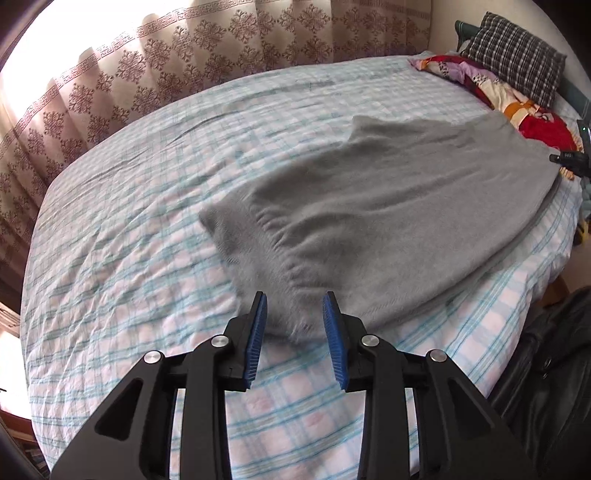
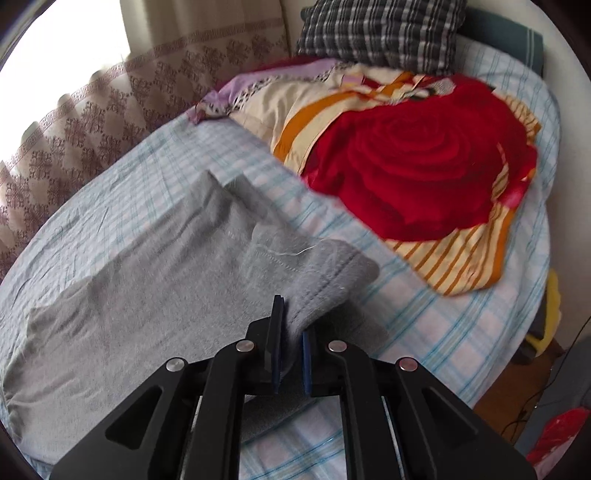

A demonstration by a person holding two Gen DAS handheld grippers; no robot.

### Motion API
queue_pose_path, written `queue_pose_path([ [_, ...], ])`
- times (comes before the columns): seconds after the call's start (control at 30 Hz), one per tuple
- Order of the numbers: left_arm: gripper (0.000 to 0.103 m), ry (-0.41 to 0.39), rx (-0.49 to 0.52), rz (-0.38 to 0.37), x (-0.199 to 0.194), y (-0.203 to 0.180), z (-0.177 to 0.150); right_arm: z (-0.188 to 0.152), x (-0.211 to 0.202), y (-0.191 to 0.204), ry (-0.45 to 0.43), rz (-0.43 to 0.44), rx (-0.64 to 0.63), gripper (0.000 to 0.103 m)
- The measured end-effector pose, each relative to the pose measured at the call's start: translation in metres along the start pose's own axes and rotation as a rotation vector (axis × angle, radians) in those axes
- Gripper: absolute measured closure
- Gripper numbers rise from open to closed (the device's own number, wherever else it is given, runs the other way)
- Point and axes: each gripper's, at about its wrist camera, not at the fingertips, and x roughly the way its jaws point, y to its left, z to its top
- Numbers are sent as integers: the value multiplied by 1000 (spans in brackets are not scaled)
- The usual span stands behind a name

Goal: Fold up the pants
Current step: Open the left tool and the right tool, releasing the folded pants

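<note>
Grey pants [image 1: 388,206] lie spread flat across the bed, stretching from near my left gripper toward the far right. My left gripper [image 1: 295,297] is open. Its blue pads [image 1: 258,332] stand apart on either side of the pants' near fuzzy edge without pressing it. In the right wrist view the same grey pants [image 2: 147,266] run off to the left. My right gripper [image 2: 291,321] is shut on a raised fold of them near a stitched hem, with the cloth pinched between the pads.
The bed carries a blue and pink plaid sheet [image 1: 147,258]. A red rose quilt [image 2: 406,166] and a dark checked pillow [image 2: 380,33] lie at its head. A patterned curtain [image 1: 129,74] hangs behind. A dark garment or bag [image 1: 546,369] sits off the bed's near right edge.
</note>
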Motion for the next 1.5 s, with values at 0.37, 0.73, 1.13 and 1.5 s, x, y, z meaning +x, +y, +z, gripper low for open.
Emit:
queue_pose_path([
  [0.37,71,63,100,-170,50,-72,19,-6,14,-15,42,-55,7,80],
  [0.73,70,96,108,-178,54,-74,17,7,-24,-7,-141,-264,-38,52],
  [1.13,46,-6,-29,-134,79,-72,107,-11,7,128,-11,122,-310,52],
  [1.5,46,64,-151,-100,143,-63,150,-57,38,212,146,253,-512,49],
])
